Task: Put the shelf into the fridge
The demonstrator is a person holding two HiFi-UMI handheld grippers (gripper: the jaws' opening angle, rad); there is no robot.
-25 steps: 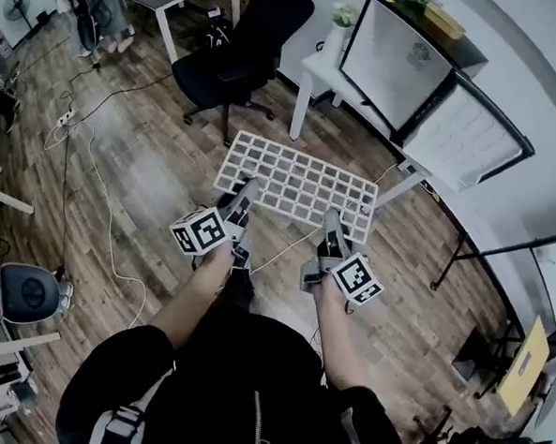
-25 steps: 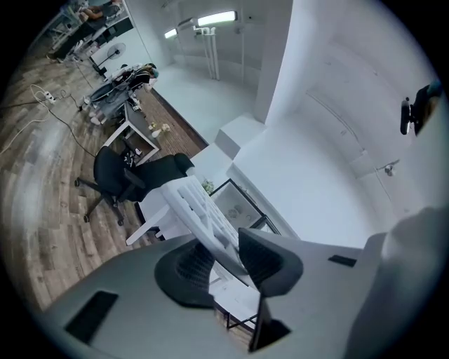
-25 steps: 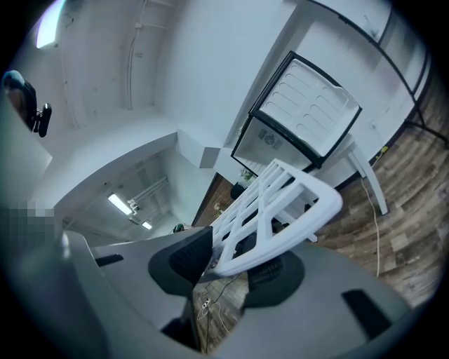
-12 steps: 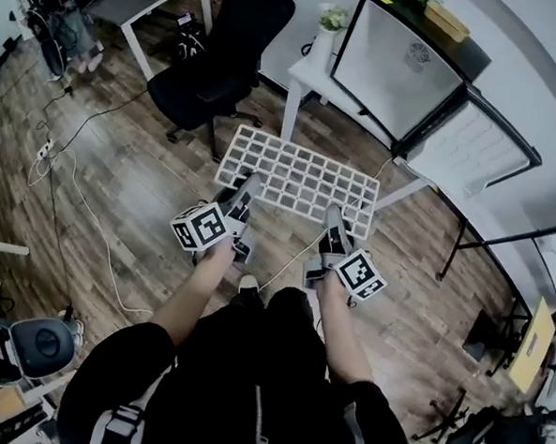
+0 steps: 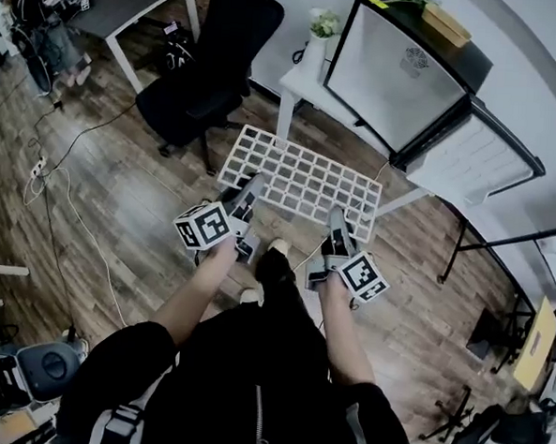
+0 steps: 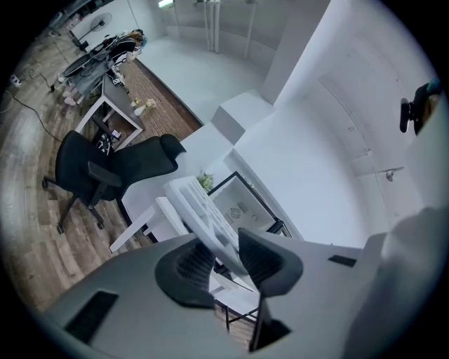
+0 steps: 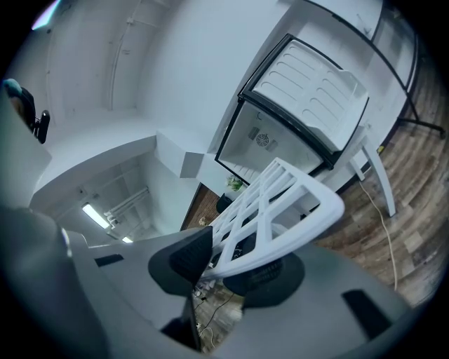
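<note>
A white grid shelf (image 5: pixel 299 180) is held flat in the air in front of me, above the wood floor. My left gripper (image 5: pixel 246 197) is shut on its near left edge, and my right gripper (image 5: pixel 335 224) is shut on its near right edge. In the left gripper view the shelf (image 6: pixel 203 210) runs between the two pads. The right gripper view shows the shelf (image 7: pixel 280 207) clamped the same way. The small fridge (image 5: pixel 391 68) stands open on a white table ahead, its door (image 5: pixel 476 135) swung to the right.
A black office chair (image 5: pixel 213 62) stands to the left of the white table (image 5: pixel 301 77). A potted plant (image 5: pixel 318 31) sits on that table beside the fridge. Cables (image 5: pixel 64 194) trail over the floor at left. A black stand (image 5: pixel 483 248) rises at right.
I have stepped forward toward the fridge with the shelf. The chair, table and fridge have drawn nearer in the head view. Both grips are unchanged.
</note>
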